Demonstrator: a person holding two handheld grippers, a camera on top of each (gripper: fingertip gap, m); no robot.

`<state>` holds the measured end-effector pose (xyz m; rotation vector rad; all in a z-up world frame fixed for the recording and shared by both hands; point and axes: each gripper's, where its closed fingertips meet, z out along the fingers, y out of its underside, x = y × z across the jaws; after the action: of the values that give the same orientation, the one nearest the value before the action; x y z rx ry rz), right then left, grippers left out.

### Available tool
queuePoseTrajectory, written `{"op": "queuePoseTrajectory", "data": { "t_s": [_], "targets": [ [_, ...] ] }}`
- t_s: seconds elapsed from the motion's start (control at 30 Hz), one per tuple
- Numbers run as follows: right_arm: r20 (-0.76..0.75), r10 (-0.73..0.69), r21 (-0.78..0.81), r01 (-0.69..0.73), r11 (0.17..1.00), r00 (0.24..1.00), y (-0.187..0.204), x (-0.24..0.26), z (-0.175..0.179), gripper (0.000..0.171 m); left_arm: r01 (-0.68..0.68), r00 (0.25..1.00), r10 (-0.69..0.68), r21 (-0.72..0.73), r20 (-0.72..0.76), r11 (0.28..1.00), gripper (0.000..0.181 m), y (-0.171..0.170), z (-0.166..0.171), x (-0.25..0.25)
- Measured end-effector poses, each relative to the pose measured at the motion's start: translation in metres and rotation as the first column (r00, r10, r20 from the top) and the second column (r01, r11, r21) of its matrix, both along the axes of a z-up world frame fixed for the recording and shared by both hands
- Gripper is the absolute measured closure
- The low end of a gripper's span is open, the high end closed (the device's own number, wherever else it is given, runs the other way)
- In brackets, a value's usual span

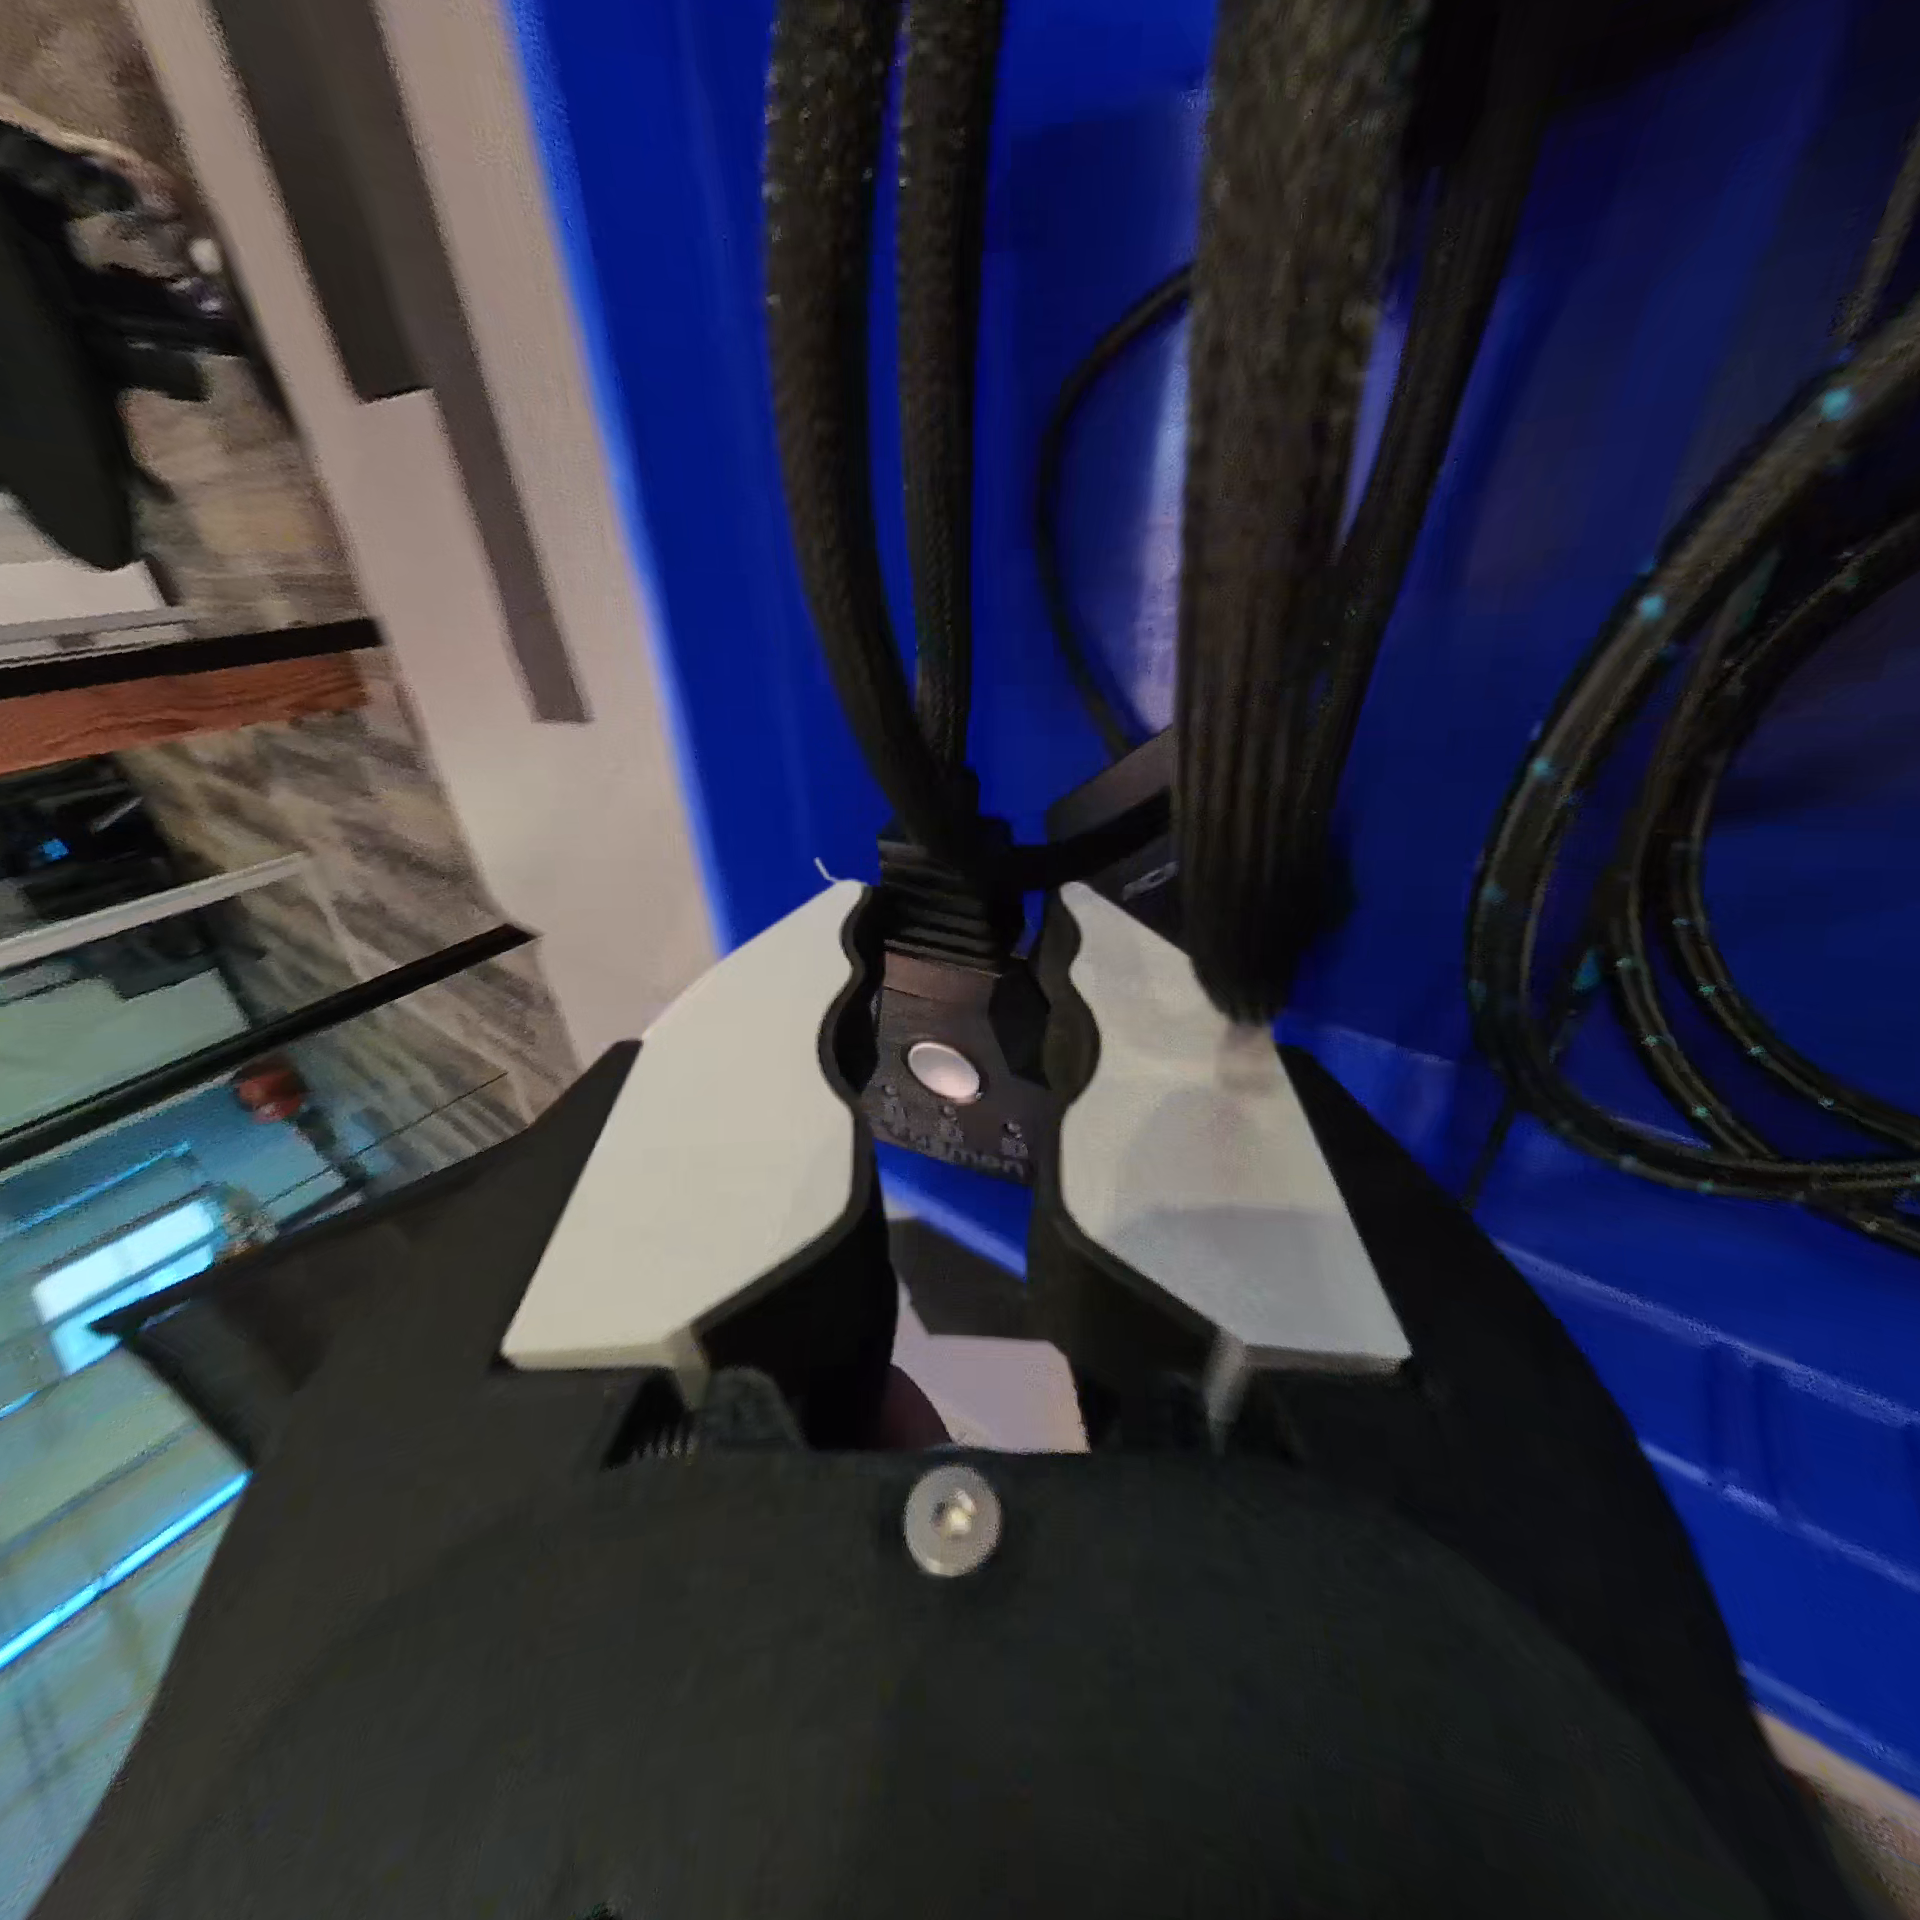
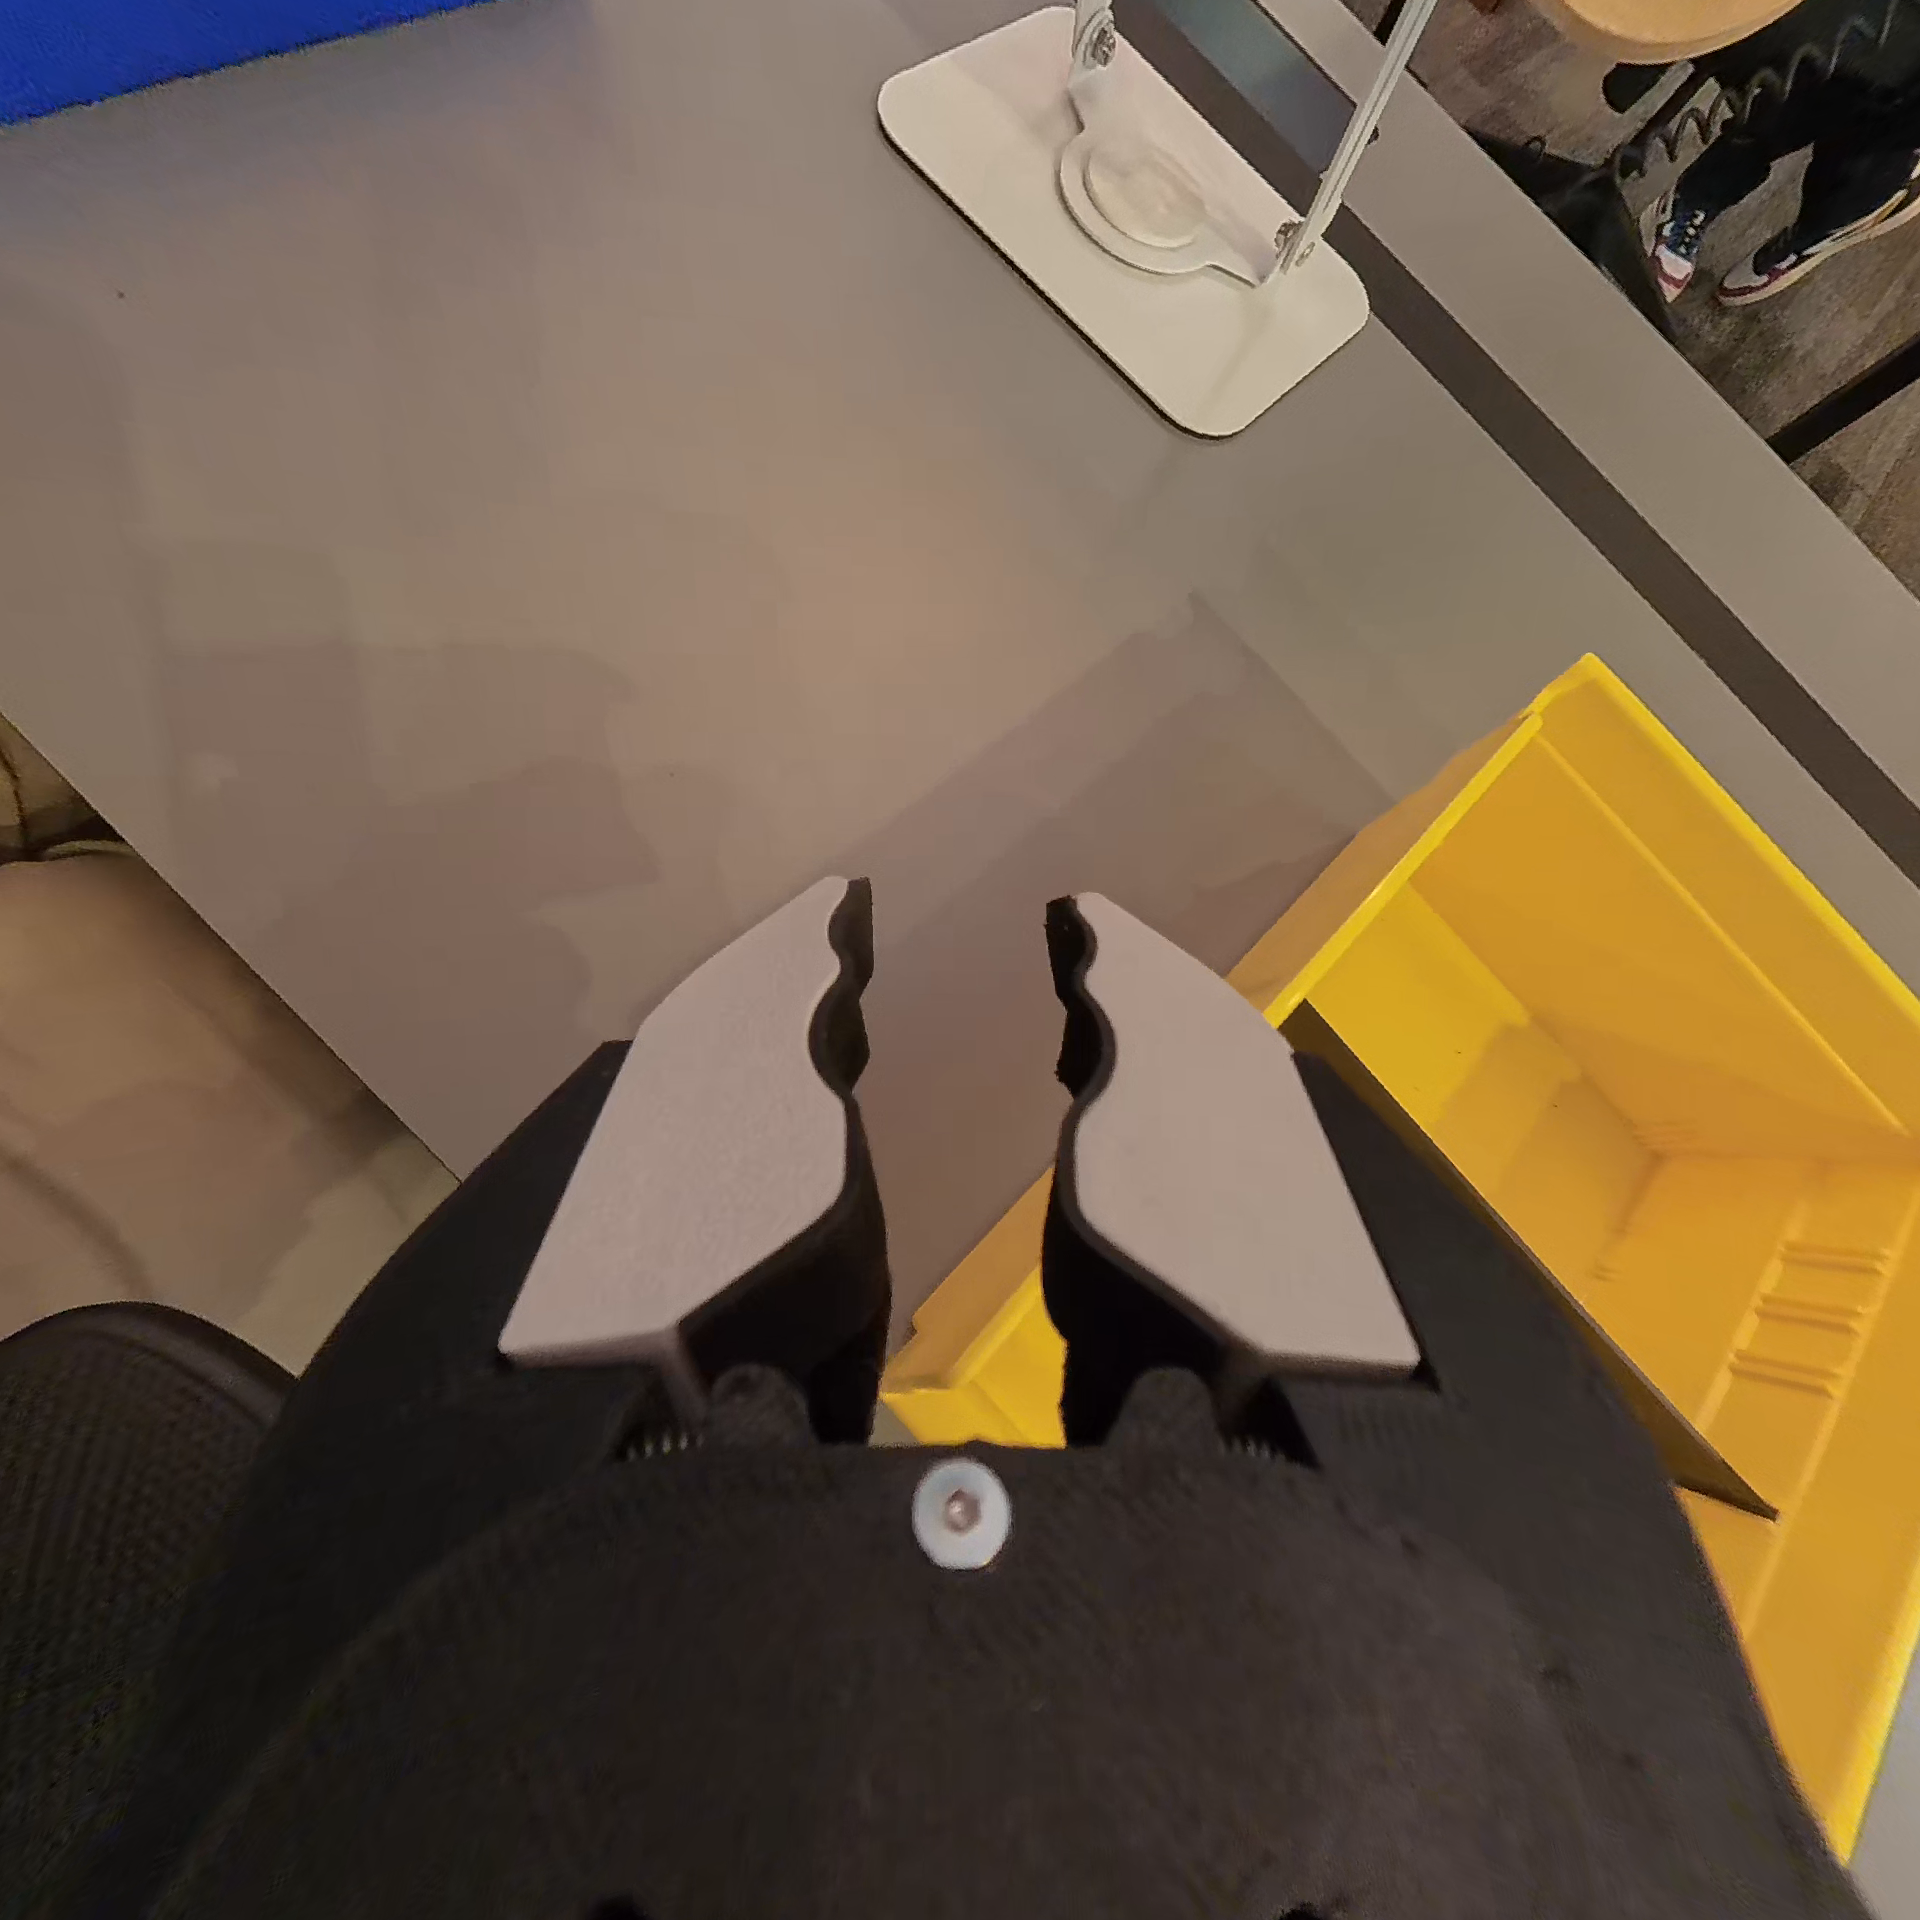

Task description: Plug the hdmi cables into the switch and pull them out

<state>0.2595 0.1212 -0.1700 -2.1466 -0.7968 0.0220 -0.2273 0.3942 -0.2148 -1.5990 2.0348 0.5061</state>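
The left gripper (image 1: 961, 940) is clamping the black switch (image 1: 951, 1081) against the blue bin (image 1: 1558, 1195), braided hdmi cables (image 1: 883, 468) rising from the switch. The right gripper (image 2: 958, 914) is hovering with fingers apart, empty, beside the yellow bin (image 2: 1621, 1091), over the grey table (image 2: 623, 520).

A grey tabletop (image 2: 644, 499) fills most of the right wrist view, with a dark strip along its far edge at upper right. A white rectangular stand base (image 2: 1132, 301) rests on it near the top. A yellow plastic bin (image 2: 1621, 1091) sits on it at lower right.
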Motion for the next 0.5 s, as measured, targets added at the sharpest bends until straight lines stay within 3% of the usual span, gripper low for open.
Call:
{"op": "queuePoseTrajectory", "data": {
  "t_s": [0.13, 0.5],
  "targets": [
    [-0.013, 0.025, 0.008, -0.024, 1.000, 1.000, -0.001, -0.007, 0.003, 0.138, -0.042, 0.995, 0.032, 0.119, 0.090, 0.992, 0.157, 0.001, 0.047, -0.001],
    [-0.023, 0.126, 0.041, -0.125, 0.991, 0.992, -0.002, -0.041, 0.020, 0.135, -0.049, 0.992, 0.014, 0.281, 0.125, 0.958, 0.157, -0.015, 0.111, 0.016]
  ]
}}
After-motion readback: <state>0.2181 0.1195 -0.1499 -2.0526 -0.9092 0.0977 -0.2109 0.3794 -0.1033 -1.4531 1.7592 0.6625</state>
